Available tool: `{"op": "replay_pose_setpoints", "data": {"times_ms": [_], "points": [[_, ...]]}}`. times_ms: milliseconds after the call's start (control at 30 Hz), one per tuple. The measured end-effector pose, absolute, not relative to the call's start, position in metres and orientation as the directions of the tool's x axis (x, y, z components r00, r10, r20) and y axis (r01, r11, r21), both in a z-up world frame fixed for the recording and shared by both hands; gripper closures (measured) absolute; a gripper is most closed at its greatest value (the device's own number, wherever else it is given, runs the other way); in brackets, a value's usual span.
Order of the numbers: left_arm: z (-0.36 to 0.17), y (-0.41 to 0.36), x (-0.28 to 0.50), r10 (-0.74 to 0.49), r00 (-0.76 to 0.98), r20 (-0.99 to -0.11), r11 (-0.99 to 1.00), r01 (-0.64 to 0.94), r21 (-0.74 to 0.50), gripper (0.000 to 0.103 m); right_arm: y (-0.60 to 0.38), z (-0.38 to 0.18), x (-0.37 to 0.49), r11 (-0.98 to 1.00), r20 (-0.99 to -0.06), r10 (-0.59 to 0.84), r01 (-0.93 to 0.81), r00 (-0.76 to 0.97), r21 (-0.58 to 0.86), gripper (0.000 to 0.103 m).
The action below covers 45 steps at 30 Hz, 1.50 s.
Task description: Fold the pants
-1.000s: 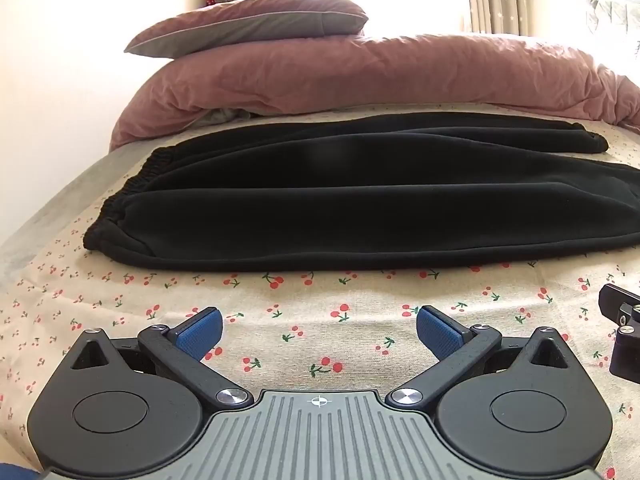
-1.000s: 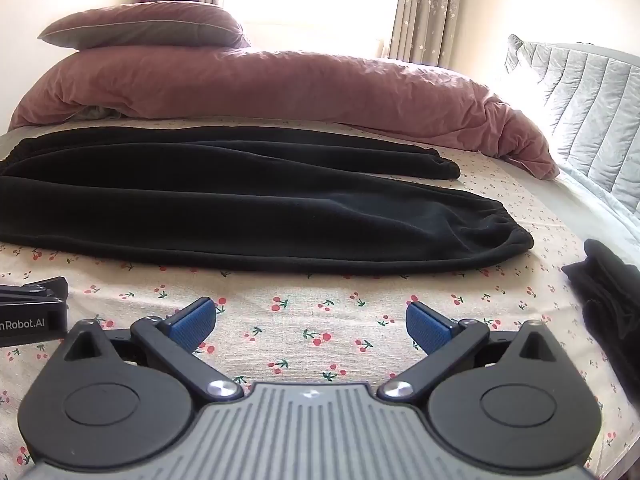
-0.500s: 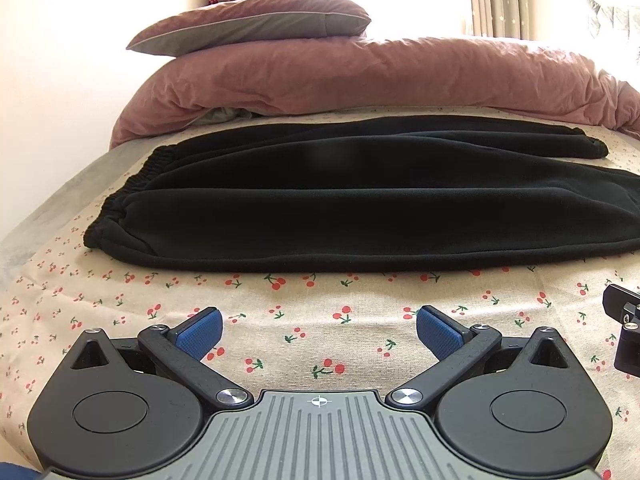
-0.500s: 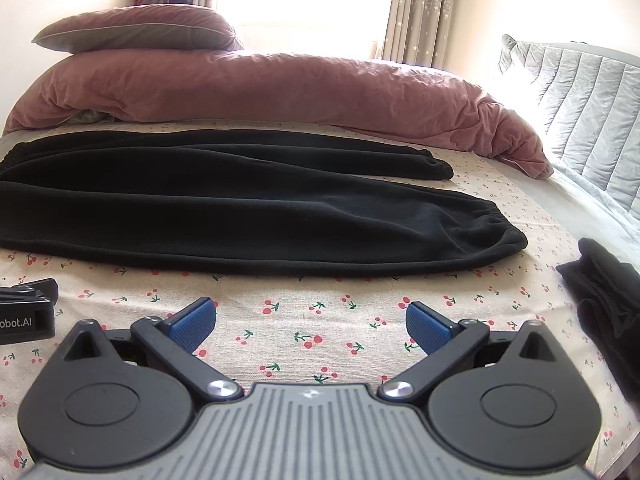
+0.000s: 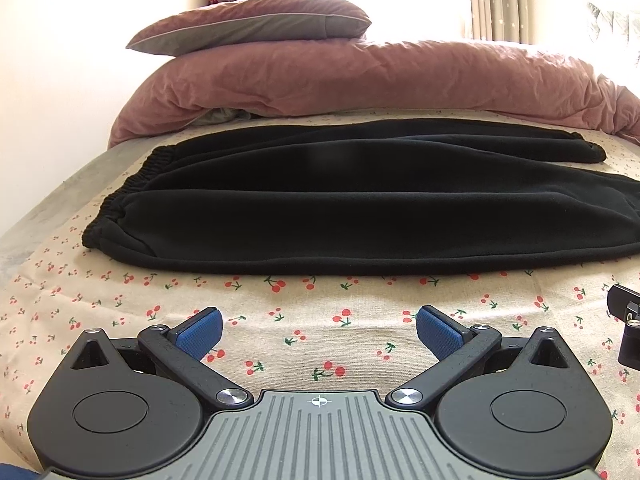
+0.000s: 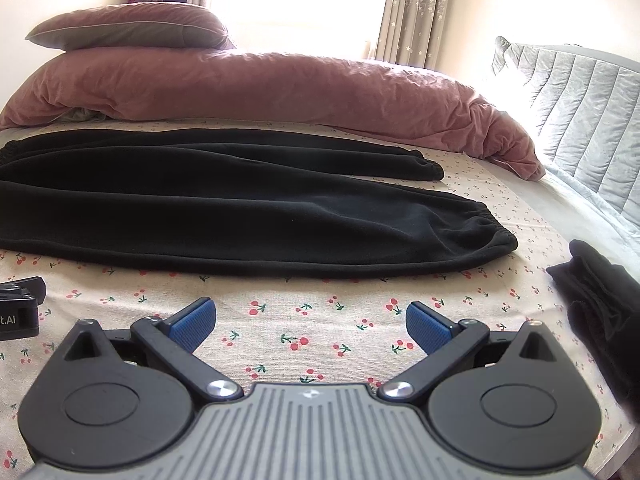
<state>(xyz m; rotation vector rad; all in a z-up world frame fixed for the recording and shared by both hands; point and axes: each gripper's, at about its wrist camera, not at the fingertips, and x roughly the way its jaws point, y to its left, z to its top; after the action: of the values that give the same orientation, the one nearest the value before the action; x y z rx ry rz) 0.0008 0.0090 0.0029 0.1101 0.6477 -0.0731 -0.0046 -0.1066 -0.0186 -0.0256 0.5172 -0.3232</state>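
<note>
A bed with a cherry-print sheet [image 5: 320, 304] fills both views, a pink duvet [image 5: 360, 76] and pillow [image 5: 248, 28] heaped across the top. The pants [image 5: 340, 216] lie flat across the middle of both frames, waistband [image 5: 132, 184] at the left, cuffs [image 6: 492, 236] at the right. They look like soft, thick fleece: limp, light, not slippery, likely to sag and bunch when lifted. Best held at the elastic waistband and a cuff, where the fabric is firmest. The left gripper [image 5: 318, 330] and right gripper [image 6: 310, 322] hover low over bare sheet, fingers spread wide, holding nothing. Another dark garment [image 6: 600, 308] lies at the right edge.
</note>
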Motion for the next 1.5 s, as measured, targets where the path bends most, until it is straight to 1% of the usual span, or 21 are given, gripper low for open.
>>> {"op": "replay_pose_setpoints", "data": {"times_ms": [33, 167, 267, 367, 467, 533, 567, 633, 667, 800, 933, 967, 1033, 1067, 1133, 1167, 1200, 1233, 1300, 1367, 1500], "points": [[0.003, 0.009, 0.000, -0.041, 0.803, -0.595, 0.993, 0.100, 0.066, 0.000, -0.108, -0.019, -0.004, 0.952, -0.505, -0.296, 0.295, 0.811, -0.084, 0.000], [0.004, 0.011, 0.000, -0.055, 0.800, -0.597, 0.994, 0.102, 0.045, 0.000, -0.110, -0.020, -0.003, 0.952, -0.521, -0.290, 0.299, 0.803, -0.069, 0.000], [0.006, 0.015, 0.005, -0.037, 0.801, -0.598, 0.994, 0.091, 0.060, 0.000, -0.111, -0.020, -0.002, 0.950, -0.519, -0.295, 0.303, 0.802, -0.072, 0.000], [0.010, 0.031, 0.022, -0.012, 0.778, -0.629, 0.997, 0.055, 0.049, 0.000, -0.112, -0.020, 0.000, 0.938, -0.499, -0.340, 0.325, 0.797, -0.119, 0.000], [0.017, 0.059, 0.049, -0.036, 0.724, -0.689, 0.999, 0.029, -0.022, 0.000, -0.118, -0.016, 0.008, 0.927, -0.499, -0.374, 0.331, 0.782, -0.176, 0.000], [0.025, 0.086, 0.065, -0.064, 0.707, -0.704, 0.994, -0.017, -0.108, 0.000, -0.128, -0.007, 0.013, 0.917, -0.501, -0.399, 0.340, 0.768, -0.208, 0.000], [0.030, 0.103, 0.071, -0.068, 0.725, -0.686, 0.987, -0.052, -0.152, 0.000, -0.136, 0.000, 0.014, 0.913, -0.498, -0.407, 0.358, 0.766, -0.196, 0.000], [0.033, 0.129, 0.087, -0.045, 0.699, -0.713, 0.970, -0.141, -0.199, 0.000, -0.166, 0.012, 0.021, 0.895, -0.529, -0.425, 0.430, 0.734, -0.122, 0.000], [0.034, 0.142, 0.097, -0.033, 0.681, -0.731, 0.959, -0.183, -0.215, 0.000, -0.179, 0.016, 0.026, 0.886, -0.544, -0.429, 0.454, 0.721, -0.096, 0.000], [0.039, 0.182, 0.135, 0.031, 0.662, -0.749, 0.930, -0.294, -0.221, 0.000, -0.238, 0.010, 0.067, 0.902, -0.640, -0.315, 0.431, 0.700, 0.028, 0.000], [0.031, 0.215, 0.175, 0.037, 0.626, -0.779, 0.893, -0.370, -0.255, 0.000, -0.288, 0.004, 0.113, 0.855, -0.661, -0.436, 0.509, 0.611, -0.094, 0.000], [0.022, 0.226, 0.183, 0.039, 0.608, -0.793, 0.872, -0.409, -0.270, 0.002, -0.306, -0.001, 0.120, 0.845, -0.674, -0.426, 0.531, 0.603, -0.060, 0.000], [0.002, 0.247, 0.187, 0.049, 0.581, -0.812, 0.819, -0.489, -0.300, 0.011, -0.346, -0.015, 0.126, 0.801, -0.721, -0.373, 0.595, 0.584, 0.067, 0.000], [-0.007, 0.256, 0.184, 0.047, 0.581, -0.812, 0.795, -0.514, -0.322, 0.025, -0.365, -0.025, 0.124, 0.759, -0.748, -0.349, 0.638, 0.565, 0.127, 0.000], [-0.007, 0.262, 0.179, 0.085, 0.627, -0.774, 0.780, -0.525, -0.340, 0.043, -0.393, -0.045, 0.123, 0.693, -0.773, -0.323, 0.693, 0.546, 0.200, 0.011], [-0.004, 0.260, 0.181, 0.086, 0.638, -0.765, 0.787, -0.514, -0.340, 0.073, -0.402, -0.051, 0.125, 0.682, -0.783, -0.308, 0.699, 0.541, 0.215, 0.024], [-0.002, 0.260, 0.184, 0.093, 0.636, -0.766, 0.787, -0.518, -0.334, 0.074, -0.407, -0.055, 0.128, 0.686, -0.780, -0.307, 0.695, 0.546, 0.217, 0.032], [-0.003, 0.259, 0.186, 0.099, 0.634, -0.767, 0.784, -0.524, -0.332, 0.077, -0.409, -0.057, 0.131, 0.698, -0.760, -0.330, 0.687, 0.559, 0.202, 0.036], [-0.004, 0.256, 0.188, 0.127, 0.629, -0.767, 0.789, -0.533, -0.306, 0.084, -0.408, -0.059, 0.138, 0.727, -0.747, -0.342, 0.664, 0.571, 0.175, 0.072], [0.001, 0.253, 0.187, 0.149, 0.641, -0.753, 0.798, -0.528, -0.291, 0.088, -0.407, -0.052, 0.139, 0.742, -0.732, -0.319, 0.639, 0.602, 0.202, 0.083], [0.027, 0.263, 0.169, 0.171, 0.695, -0.698, 0.798, -0.513, -0.315, 0.090, -0.395, -0.013, 0.126, 0.759, -0.662, -0.399, 0.634, 0.634, 0.150, 0.085]]}}
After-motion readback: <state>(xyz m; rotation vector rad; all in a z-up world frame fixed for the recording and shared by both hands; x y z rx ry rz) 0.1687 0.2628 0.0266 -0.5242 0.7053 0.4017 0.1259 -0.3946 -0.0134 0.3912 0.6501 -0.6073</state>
